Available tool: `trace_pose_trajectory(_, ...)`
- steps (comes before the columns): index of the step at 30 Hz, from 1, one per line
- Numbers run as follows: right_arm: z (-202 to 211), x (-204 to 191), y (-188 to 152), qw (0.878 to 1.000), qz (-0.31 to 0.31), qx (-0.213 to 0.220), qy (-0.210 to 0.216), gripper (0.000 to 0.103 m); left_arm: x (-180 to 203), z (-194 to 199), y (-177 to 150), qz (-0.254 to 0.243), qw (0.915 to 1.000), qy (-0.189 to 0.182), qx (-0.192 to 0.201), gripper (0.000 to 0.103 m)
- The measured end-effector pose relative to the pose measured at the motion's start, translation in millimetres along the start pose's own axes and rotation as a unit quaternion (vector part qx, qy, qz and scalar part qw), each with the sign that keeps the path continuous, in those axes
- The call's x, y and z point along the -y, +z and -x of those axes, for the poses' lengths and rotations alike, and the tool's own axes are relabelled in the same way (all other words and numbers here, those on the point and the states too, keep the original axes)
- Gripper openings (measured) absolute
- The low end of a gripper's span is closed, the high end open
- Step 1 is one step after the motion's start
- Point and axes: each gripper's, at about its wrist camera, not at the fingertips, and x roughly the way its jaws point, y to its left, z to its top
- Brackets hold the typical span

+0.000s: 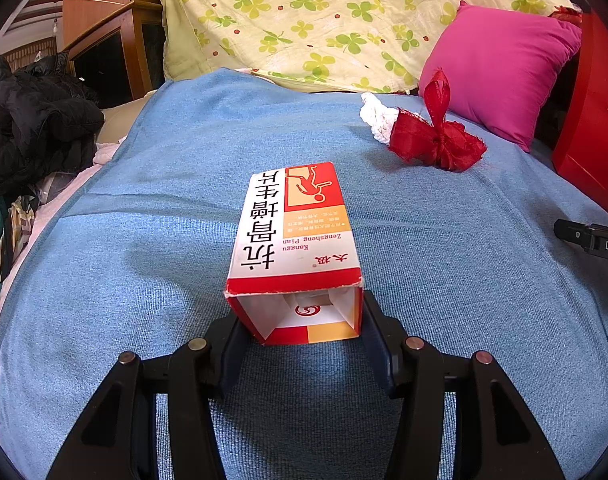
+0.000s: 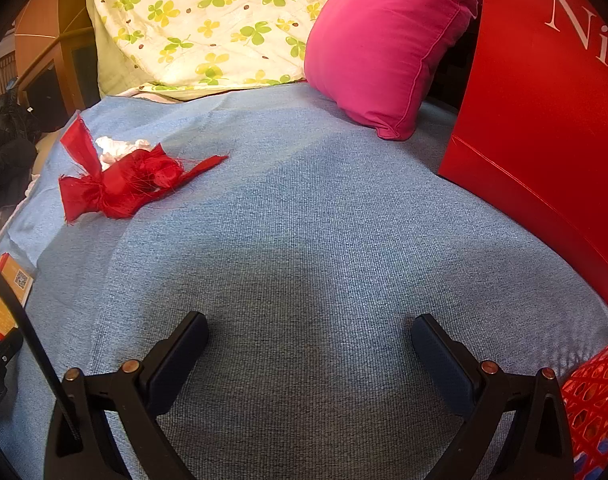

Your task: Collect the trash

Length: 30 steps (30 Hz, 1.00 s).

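An empty red, white and orange medicine box lies on the blue blanket with its open end toward me. My left gripper has a finger on each side of that open end, touching or nearly touching it. A red ribbon bow lies beyond it, against a crumpled white tissue. In the right wrist view the bow and tissue lie far left. My right gripper is open and empty above bare blanket. The box edge shows at the left.
A pink cushion and a red paper bag stand at the right. A red mesh basket is at the lower right. A clover-print quilt lies behind. Black clothing is heaped left.
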Motion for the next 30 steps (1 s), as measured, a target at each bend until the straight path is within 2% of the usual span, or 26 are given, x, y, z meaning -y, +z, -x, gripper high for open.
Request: trace_pose_trajectory(30,-0.3,0.2,0.0,1.0,0.0,0.0,0.0,0.103,-2.7,-0.4,1.5,0.007,1.0,-0.005,-0.004,0.056)
